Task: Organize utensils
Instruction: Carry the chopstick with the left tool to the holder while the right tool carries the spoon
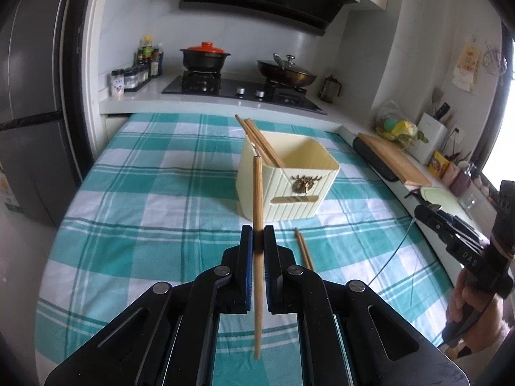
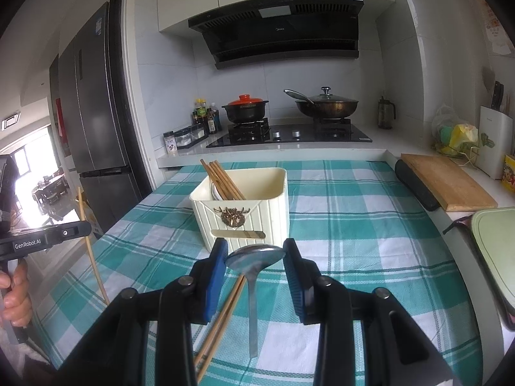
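Checked tablecloth [image 1: 128,193]: one holder [image 1: 289,186], two loose chopsticks [image 1: 304,249], one spoon [image 2: 254,257].

Home kitchen, gas hob [image 2: 289,135], hood [image 2: 280,29], fridge [image 2: 93,112]

The left gripper [image 1: 257,241] is closed, its blue pads clamping a wooden chopstick [image 1: 257,212] that stands nearly upright between them. The right gripper [image 2: 254,254] is partly closed, its pads pinching the bowl of a metal spoon [image 2: 254,255], the handle hanging downward. A hand [image 2: 16,299] grips each handle.
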A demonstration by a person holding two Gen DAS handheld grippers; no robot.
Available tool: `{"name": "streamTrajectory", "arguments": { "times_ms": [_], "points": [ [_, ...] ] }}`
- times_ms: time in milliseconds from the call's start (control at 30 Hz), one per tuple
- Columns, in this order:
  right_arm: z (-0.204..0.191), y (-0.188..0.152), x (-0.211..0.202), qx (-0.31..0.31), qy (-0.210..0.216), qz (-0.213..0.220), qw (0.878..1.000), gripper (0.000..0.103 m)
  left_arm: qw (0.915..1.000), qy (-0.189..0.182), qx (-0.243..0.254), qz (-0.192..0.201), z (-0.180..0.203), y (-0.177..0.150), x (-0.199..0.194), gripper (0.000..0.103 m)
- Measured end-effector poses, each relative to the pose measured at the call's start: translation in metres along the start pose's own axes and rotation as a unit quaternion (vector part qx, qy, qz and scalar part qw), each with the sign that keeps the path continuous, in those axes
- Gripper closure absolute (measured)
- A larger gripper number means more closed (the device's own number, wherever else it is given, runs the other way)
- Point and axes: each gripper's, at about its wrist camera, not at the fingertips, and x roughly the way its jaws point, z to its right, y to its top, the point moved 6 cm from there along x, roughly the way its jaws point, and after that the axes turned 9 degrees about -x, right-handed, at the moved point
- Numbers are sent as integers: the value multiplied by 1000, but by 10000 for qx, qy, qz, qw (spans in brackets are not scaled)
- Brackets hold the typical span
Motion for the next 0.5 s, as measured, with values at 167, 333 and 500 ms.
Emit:
{"name": "streamTrajectory", "arguments": {
  "times_ms": [167, 333, 500],
  "points": [
    [4, 28, 3, -3, 185, -2, 9998, 67, 9998, -182, -28, 0, 8, 21, 0, 99],
    [9, 73, 10, -57, 368, 97, 9993, 67, 9989, -427, 18, 203, 27, 64, -10, 99],
    [14, 124, 26, -149, 456, 254, 9985, 67, 9970, -443, 197, 601, 50, 120, -10, 99]
  ]
}}
